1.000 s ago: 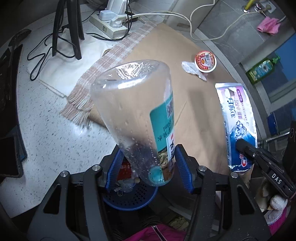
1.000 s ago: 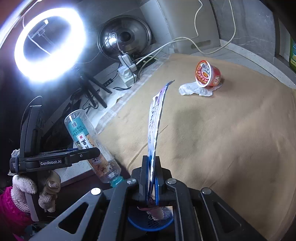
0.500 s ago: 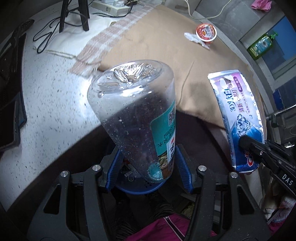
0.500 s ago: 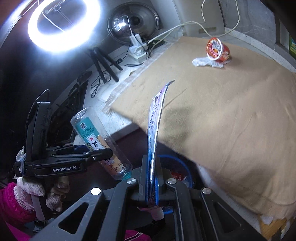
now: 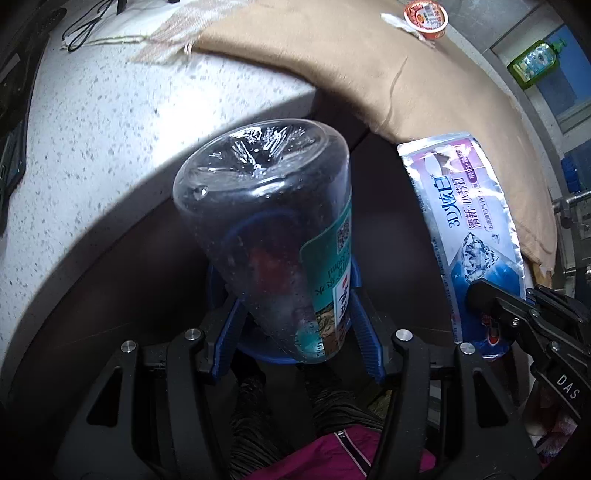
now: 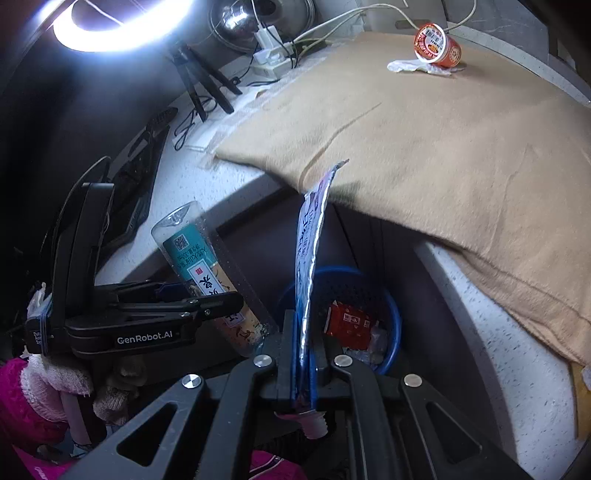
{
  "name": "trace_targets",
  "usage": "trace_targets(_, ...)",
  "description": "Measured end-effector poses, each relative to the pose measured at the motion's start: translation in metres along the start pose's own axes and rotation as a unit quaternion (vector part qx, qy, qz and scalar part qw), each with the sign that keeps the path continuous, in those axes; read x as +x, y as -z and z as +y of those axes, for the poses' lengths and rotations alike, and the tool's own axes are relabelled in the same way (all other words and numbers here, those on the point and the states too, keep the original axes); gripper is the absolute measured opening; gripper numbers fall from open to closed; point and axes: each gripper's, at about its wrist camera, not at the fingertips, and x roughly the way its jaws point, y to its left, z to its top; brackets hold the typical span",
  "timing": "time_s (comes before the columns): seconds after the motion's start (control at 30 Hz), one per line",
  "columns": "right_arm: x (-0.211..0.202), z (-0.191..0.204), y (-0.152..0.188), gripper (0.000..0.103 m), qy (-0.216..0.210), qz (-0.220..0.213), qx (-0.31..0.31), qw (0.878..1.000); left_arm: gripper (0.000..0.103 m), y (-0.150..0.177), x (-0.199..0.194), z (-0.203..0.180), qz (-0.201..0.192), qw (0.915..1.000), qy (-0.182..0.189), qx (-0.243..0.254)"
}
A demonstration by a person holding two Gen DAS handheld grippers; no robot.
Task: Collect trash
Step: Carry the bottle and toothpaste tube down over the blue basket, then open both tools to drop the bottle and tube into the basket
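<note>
My left gripper [image 5: 297,325] is shut on a clear plastic bottle [image 5: 269,236] with a teal label, held cap end down; the bottle also shows in the right wrist view [image 6: 207,273]. My right gripper [image 6: 303,354] is shut on a flattened toothpaste tube [image 6: 310,258], which stands upright between the fingers; the tube also shows in the left wrist view [image 5: 469,221]. Both hang over a blue trash basket [image 6: 391,314] on the floor below the counter edge, with a red wrapper [image 6: 349,321] inside. A red cup [image 6: 437,46] and a white tissue [image 6: 410,66] lie far back on the tan cloth.
The white speckled counter [image 5: 92,155] carries a tan cloth [image 6: 424,140] that overhangs its edge. A ring light [image 6: 110,26], tripod legs, a power strip [image 6: 271,55] and cables stand at the back left. A green bottle [image 5: 533,62] stands at the far right.
Both grippers have pulled back off the counter and lowered, with the bottle and the tube still held. The blue basket has come fully into view below them.
</note>
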Motion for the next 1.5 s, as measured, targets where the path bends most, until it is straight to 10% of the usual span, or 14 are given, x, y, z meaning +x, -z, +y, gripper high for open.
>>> trace_targets(1.37,0.108,-0.014,0.02,0.003,0.045,0.063,-0.018,0.997,0.058,0.026,0.058,-0.02,0.019,0.9972,-0.067,0.027)
trace_targets(1.5,0.106,-0.015,0.019,0.025,0.048,0.061,-0.016,0.997,0.058,0.022,0.057,-0.025,0.022,0.9967,-0.072,0.03)
